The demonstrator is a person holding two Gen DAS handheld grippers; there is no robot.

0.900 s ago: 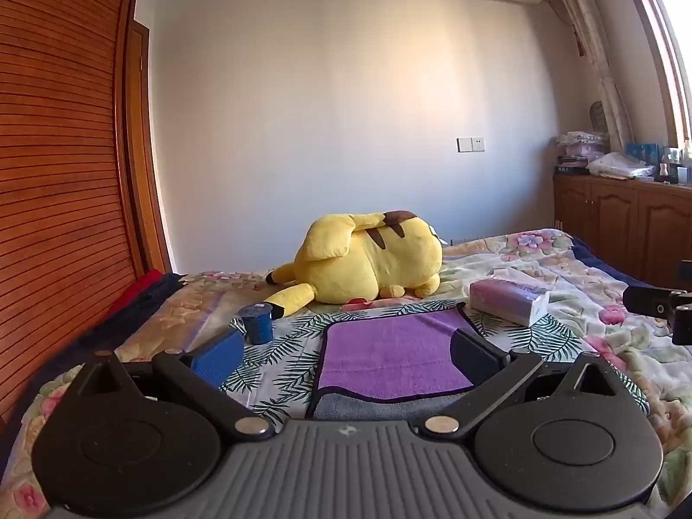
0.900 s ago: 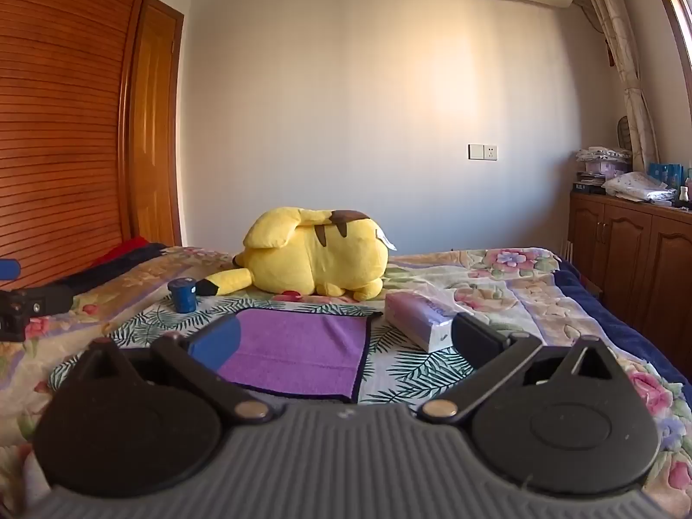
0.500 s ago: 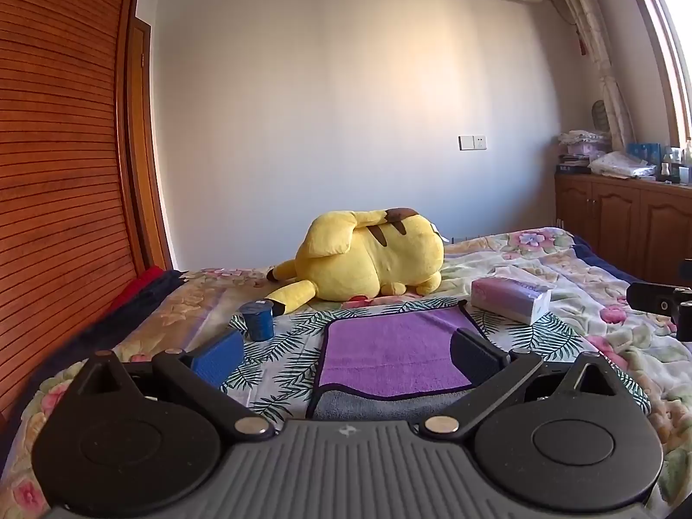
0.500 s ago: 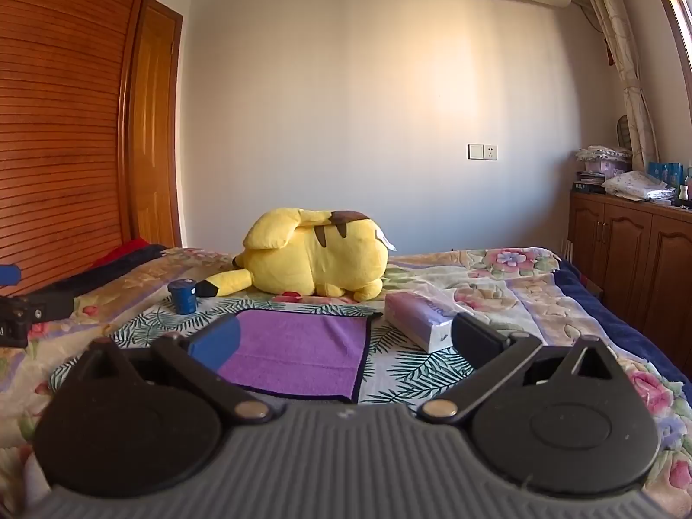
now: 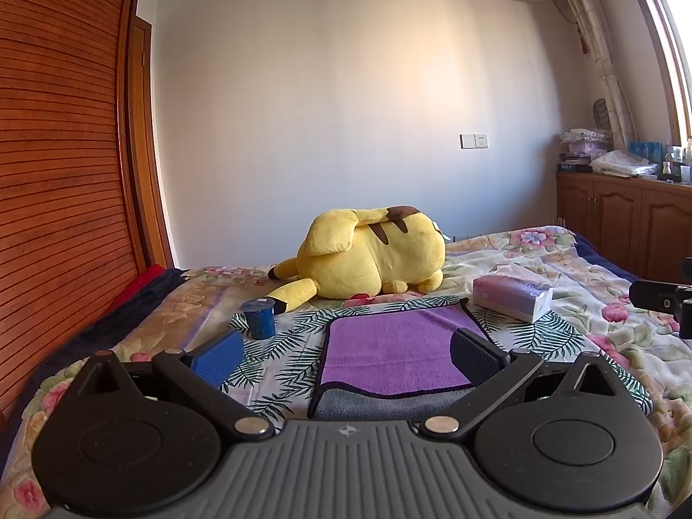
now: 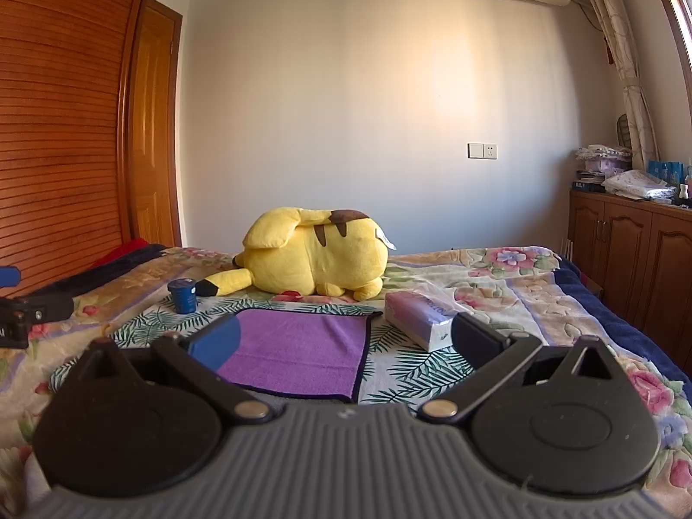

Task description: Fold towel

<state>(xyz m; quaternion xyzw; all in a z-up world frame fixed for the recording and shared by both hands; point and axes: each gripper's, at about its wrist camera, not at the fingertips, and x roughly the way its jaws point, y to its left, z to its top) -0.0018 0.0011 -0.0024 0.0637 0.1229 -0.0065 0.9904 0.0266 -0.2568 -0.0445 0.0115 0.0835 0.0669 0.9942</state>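
With both the left gripper (image 5: 344, 357) and right gripper (image 6: 344, 341) spread wide and empty above the bed (image 5: 584, 302), each should pinch a near corner of the purple towel (image 5: 393, 346) evenly

Your left gripper (image 5: 346, 352) is held level, jaws spread wide with nothing between the fingers; your right gripper (image 6: 344, 341) sits level alongside it, equally wide and empty; each shows at the edge of the other's view.
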